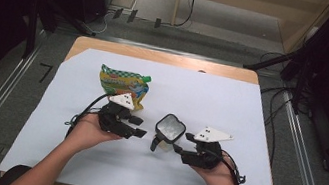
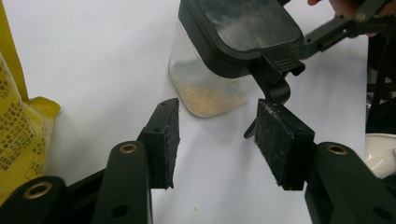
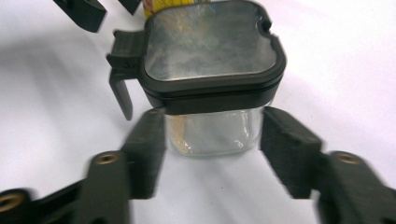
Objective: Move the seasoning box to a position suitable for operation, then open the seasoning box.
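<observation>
The fingers (image 3: 144, 149) of the right gripper (image 3: 212, 144) are set around the clear jar (image 3: 212, 130), near the tabletop's (image 1: 232, 99) middle, though contact cannot be confirmed. A firm, level squeeze is advised. The left gripper (image 2: 217, 135) is held apart, empty, aimed at the latch (image 2: 275, 74); the snack bag (image 1: 123, 85) should be avoided.

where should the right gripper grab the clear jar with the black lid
Grip the clear jar on its flat glass sides below the black lid, coming in level from the person's side. The latch juts from the lid's edge, so stay under it.
</observation>
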`<act>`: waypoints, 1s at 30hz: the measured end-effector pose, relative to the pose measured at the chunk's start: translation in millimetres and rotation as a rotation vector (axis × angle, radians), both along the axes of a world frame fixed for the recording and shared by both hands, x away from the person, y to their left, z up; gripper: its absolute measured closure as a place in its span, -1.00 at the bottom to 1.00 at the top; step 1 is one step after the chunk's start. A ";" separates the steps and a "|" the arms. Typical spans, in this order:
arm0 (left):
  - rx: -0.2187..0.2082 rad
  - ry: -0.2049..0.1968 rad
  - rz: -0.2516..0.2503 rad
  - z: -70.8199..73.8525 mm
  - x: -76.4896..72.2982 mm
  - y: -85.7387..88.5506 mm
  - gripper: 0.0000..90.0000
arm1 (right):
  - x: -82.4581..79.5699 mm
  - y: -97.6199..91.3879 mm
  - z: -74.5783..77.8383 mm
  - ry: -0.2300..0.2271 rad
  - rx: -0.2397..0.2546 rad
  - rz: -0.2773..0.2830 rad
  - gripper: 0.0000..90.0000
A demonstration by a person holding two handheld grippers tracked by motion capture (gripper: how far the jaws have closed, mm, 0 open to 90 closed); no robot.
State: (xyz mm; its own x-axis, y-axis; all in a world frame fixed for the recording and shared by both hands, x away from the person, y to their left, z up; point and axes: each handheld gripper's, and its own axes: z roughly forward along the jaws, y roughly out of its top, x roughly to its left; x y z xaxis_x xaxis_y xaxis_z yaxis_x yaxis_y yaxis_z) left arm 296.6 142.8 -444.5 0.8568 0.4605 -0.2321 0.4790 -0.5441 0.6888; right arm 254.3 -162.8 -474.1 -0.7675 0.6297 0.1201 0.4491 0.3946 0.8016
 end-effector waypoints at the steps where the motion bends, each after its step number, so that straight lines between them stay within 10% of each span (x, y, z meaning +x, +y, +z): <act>1: 0.000 0.006 0.000 0.0 0.3 -0.4 0.24 | 2.8 -2.9 2.1 0.025 0.011 0.009 0.13; 5: 0.000 0.019 -0.006 -0.7 0.1 -3.4 0.48 | 5.8 -8.7 3.0 0.076 0.047 0.012 0.29; 13: -0.004 0.034 -0.071 -1.3 -5.9 -17.7 1.00 | -0.1 -15.2 7.8 0.032 0.045 -0.029 1.00; 30: 0.016 0.014 -0.062 -15.5 -13.9 -29.9 1.00 | 9.3 -8.0 7.3 0.064 0.072 -0.041 1.00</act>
State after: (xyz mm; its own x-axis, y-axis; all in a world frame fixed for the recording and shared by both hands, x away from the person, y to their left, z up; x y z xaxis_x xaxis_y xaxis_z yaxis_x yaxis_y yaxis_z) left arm 282.7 112.9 -460.0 0.8807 0.4099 -0.2373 0.4533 -0.5840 0.6734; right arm 263.6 -170.7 -466.8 -0.7305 0.6485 0.2140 0.5150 0.3174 0.7962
